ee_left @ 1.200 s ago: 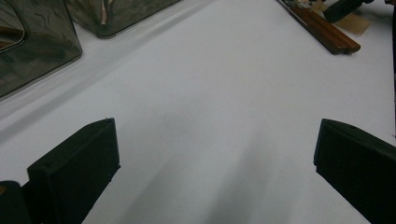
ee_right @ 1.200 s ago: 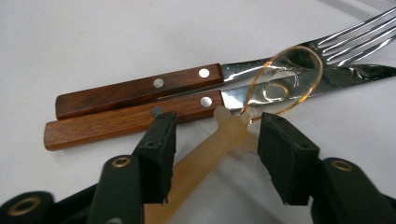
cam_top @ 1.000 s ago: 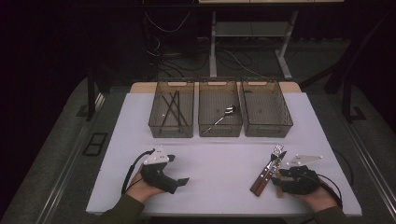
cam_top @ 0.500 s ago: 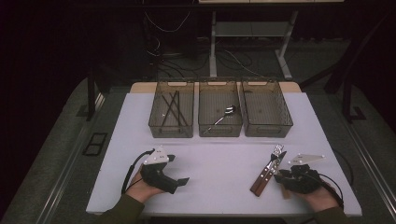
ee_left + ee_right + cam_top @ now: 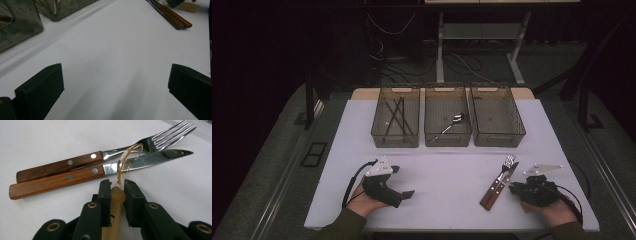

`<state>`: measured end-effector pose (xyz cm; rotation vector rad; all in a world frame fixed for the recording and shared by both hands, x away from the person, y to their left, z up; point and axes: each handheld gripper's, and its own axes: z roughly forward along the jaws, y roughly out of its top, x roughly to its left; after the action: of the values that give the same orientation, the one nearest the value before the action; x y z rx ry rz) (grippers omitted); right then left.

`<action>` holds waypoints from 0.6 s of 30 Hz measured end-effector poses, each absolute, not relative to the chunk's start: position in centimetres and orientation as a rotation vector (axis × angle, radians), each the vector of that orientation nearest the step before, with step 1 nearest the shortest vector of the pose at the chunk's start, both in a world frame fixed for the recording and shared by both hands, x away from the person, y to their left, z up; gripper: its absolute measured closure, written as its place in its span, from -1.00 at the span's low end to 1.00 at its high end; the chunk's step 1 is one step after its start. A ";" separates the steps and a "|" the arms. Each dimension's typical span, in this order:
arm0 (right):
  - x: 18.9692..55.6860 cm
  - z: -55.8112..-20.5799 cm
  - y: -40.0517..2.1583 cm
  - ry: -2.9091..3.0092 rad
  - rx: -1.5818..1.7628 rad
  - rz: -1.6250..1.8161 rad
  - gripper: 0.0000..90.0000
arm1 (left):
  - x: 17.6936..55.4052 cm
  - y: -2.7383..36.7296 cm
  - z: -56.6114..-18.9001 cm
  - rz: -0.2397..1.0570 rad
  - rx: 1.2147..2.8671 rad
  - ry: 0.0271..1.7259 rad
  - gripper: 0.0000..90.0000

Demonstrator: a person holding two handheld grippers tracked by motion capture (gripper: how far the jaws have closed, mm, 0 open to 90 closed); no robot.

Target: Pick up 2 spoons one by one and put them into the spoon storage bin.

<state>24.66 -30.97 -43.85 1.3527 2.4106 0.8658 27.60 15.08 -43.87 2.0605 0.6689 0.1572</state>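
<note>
Right tool (image 5: 117,183) at the near right of the worktop (image 5: 447,170), jaws just drawn in to a narrow gap, pads pressed against both sides of the tan handle of a translucent amber spoon (image 5: 117,197). Spoon pointing away from the tool, its thin clear bowl seen edge-on, arching up over the blade of a wooden-handled knife (image 5: 62,181). Just beyond the knife and side by side with it, a wooden-handled fork (image 5: 75,162), tines and blade tip aimed the same way, both flat on the white surface. From the high view, the same pair lying slantwise just left of the right tool (image 5: 517,186), handles toward the near edge. Left tool (image 5: 409,192) resting at the near left, well apart from the cutlery, held in a hand; seen from its own camera (image 5: 115,82), jaws spread wide with nothing but bare worktop between them. Across the far side, three clear bins in a row: left bin (image 5: 395,141) holding dark sticks, middle bin (image 5: 448,141) holding a metal spoon (image 5: 452,122), right bin (image 5: 499,141) beside it.
</note>
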 end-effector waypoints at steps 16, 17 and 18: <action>25.3 -42.8 -31.4 2.385 1.302 0.955 0.70 | 27.5 15.2 -44.0 0.157 2.065 0.647 -1.00; 25.3 -42.7 -31.4 2.386 1.300 0.956 0.70 | 27.5 15.2 -44.0 0.160 2.067 0.644 -1.00; 25.4 -42.7 -31.3 2.386 1.300 0.964 0.70 | 27.5 15.2 -44.0 0.161 2.070 0.640 -1.00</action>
<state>25.37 -31.34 -42.69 1.2999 2.3863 0.9645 27.49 15.22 -44.02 2.0701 0.6403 0.1608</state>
